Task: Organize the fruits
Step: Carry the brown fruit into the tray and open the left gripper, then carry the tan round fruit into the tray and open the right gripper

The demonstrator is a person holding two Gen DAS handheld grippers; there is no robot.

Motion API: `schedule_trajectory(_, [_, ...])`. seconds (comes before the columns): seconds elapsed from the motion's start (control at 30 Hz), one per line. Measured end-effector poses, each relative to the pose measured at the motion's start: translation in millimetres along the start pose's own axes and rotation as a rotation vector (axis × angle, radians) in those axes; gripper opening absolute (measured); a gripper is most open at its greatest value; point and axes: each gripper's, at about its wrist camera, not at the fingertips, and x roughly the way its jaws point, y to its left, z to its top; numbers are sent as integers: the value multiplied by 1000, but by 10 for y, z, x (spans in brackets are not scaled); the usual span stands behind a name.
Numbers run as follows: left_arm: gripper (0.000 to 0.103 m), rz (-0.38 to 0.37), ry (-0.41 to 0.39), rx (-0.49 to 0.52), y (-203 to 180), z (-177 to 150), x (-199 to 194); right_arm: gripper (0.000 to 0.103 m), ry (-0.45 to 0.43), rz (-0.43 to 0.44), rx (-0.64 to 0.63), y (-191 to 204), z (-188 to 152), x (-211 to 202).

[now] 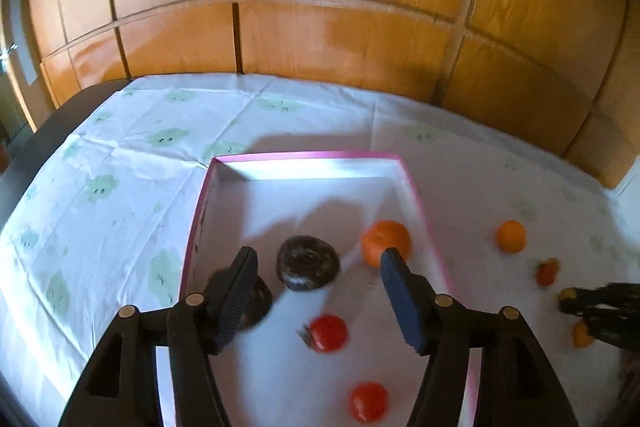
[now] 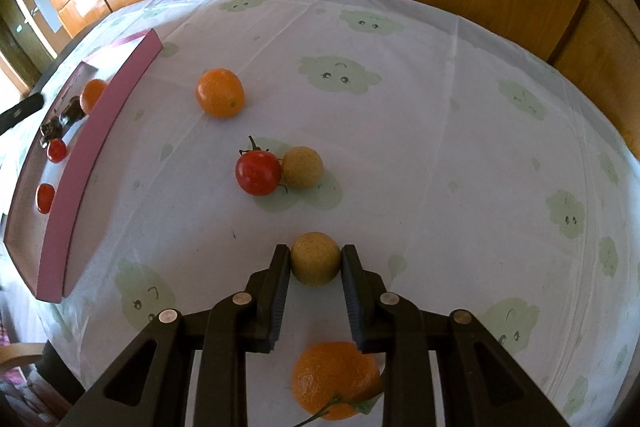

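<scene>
My left gripper (image 1: 319,255) hangs open over the pink-rimmed white box (image 1: 304,157), with nothing pressed between its pads. Below it in the box lie a dark round fruit (image 1: 308,263), a second dark fruit (image 1: 260,301) half hidden behind the left finger, an orange (image 1: 384,239) and two red tomatoes (image 1: 328,333) (image 1: 368,401). My right gripper (image 2: 315,251) is shut on a tan round fruit (image 2: 315,259) low over the tablecloth. Loose on the cloth are an orange (image 2: 219,93), a stemmed tomato (image 2: 258,173) touching another tan fruit (image 2: 303,167), and a leafy orange (image 2: 336,379) under the right gripper.
The box (image 2: 100,155) sits at the left of the right wrist view, on a white cloth with green prints (image 2: 440,147). Wooden cabinet doors (image 1: 320,47) stand behind the table. The table's dark edge (image 1: 60,115) shows at far left.
</scene>
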Motion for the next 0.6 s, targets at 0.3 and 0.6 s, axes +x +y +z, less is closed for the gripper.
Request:
schedule_trajectory(0.3, [67, -35, -47, 2, -160, -321, -398, 26, -5, -21, -19, 52, -10, 2])
schedule_trajectory(0.6, [67, -32, -40, 26, -174, -531, -541, 26, -15, -43, -36, 114, -35, 10])
